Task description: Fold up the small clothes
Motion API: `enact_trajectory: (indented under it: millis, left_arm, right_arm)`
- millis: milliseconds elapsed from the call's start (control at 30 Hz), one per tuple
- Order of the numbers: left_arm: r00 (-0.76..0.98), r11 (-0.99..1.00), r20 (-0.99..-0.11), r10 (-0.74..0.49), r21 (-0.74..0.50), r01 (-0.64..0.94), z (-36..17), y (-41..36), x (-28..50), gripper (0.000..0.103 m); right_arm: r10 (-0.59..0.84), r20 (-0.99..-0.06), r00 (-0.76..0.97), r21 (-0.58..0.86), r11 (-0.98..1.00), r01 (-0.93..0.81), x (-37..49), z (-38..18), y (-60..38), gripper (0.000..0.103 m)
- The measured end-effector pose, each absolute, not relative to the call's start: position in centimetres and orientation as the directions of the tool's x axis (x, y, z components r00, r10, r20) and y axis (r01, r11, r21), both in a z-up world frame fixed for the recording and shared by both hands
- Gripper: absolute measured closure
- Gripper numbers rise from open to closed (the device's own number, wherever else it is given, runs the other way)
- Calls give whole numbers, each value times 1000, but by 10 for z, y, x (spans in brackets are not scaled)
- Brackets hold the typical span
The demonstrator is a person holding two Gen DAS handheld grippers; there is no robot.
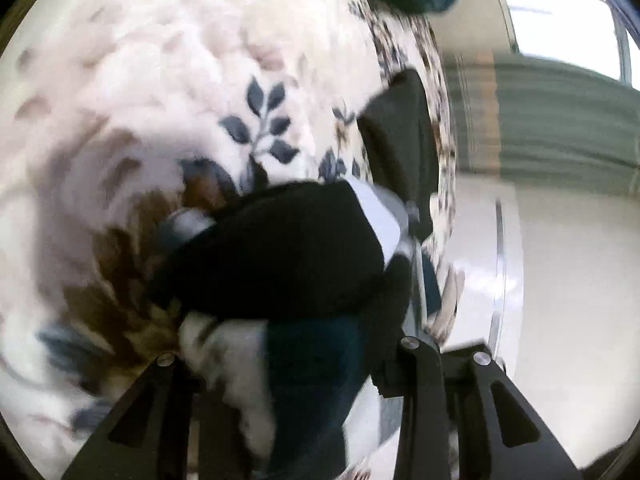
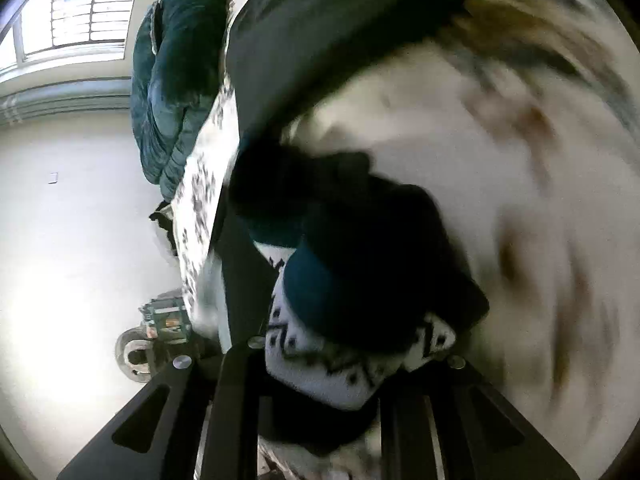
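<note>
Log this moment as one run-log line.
left claw: shut on sock | right claw: shut on sock | sock: patterned, dark-toed | surface: floral blanket | frames: blurred

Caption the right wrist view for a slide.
Right tongs grip a dark sock with patterned white cuff above the floral blanket.

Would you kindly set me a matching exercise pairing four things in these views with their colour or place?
Things:
1. knitted garment
2. quilted jacket
3. bedspread
4. window

Descriptions:
A. white with blue leaves
B. dark teal and puffy
C. bright, upper left of the right wrist view
D. between the right tongs

Pairs: 1-D, 2-B, 3-A, 4-C.
</note>
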State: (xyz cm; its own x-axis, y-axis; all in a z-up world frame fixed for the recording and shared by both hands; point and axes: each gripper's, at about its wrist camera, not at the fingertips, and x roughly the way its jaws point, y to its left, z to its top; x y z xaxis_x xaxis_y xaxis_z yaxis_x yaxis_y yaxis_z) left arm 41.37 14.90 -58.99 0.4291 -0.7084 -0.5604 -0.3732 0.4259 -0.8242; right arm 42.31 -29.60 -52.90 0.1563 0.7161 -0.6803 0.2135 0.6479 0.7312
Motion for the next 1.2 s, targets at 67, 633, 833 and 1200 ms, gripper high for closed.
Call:
enact_trajectory:
  millis: [67,633,833,1200]
  left_arm:
    - [344,466,-581,-738,-806,-364,-601,146,412,61]
    - [396,743,-809,-435,-571,-350,-529,131,352,26]
    - [426,754,-806,-411,-563,-338,-557,133,385,28]
    - [475,780,-791,-386,-555,-289,-537,134,376,84]
  right_arm:
    - [680,-719,145,692,681,239,377,-528,-293,85]
    - [398,-916,51,401,904,149,362,-464,-329,40]
    - [371,-923,104,372,928,-17,449,-480,-280,40]
    - [380,-886,266,349,924,-158,476,-456,-249,101]
